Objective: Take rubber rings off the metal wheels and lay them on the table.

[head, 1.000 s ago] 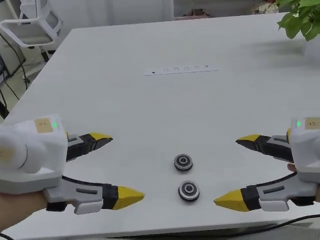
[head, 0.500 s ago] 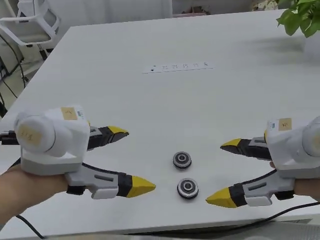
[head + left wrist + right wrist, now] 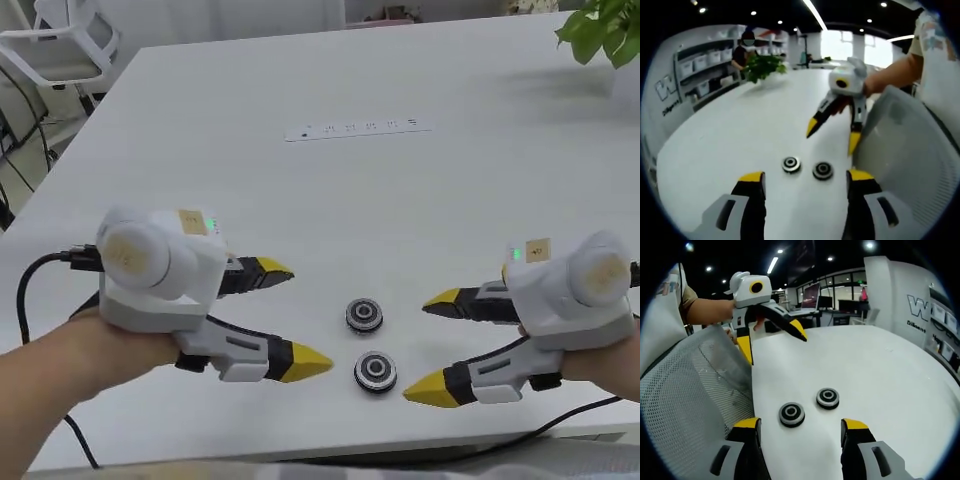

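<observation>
Bearing two wheels (image 3: 365, 315) (image 3: 375, 371), the white table (image 3: 350, 200) stands in a bright office (image 3: 705, 65); left tool (image 3: 310, 316) and right tool (image 3: 415, 348) gape wide.

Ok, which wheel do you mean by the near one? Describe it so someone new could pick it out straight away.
On the white table, look by the front edge, between the left gripper and right gripper, where two black-ringed metal wheels lie flat. The near wheel is the one closest to that edge; the far wheel, its lookalike, lies just beyond it, not touching.
</observation>
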Tool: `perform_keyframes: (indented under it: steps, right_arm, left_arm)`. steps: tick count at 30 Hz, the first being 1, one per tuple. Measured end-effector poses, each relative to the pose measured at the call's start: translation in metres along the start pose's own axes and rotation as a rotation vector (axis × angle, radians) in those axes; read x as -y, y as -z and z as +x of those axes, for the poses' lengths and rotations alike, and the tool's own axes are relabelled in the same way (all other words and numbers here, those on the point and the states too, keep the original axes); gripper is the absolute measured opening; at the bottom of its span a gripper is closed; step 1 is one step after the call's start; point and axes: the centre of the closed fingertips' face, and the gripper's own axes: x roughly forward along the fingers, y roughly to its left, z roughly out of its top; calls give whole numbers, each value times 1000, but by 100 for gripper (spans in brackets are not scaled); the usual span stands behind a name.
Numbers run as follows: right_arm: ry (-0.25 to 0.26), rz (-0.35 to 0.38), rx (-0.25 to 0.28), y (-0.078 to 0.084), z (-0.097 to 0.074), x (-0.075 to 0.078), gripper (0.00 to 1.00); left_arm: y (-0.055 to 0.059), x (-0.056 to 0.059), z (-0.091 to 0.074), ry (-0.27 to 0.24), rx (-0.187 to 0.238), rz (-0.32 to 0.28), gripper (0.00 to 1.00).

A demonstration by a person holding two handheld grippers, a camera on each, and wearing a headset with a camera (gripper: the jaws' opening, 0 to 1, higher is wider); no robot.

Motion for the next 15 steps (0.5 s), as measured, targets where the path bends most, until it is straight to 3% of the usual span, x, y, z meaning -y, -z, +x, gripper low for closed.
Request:
perform_keyframes:
  steps: [7,15]
  right_arm:
    - [-24,-7,-12,3,7,-2,57]
    - [-50,-13,-27,6,17,-4,51]
  left_arm:
    - [1,7,16,50,-8,-7,57]
    - [10,17,35,95,-38,-16,50]
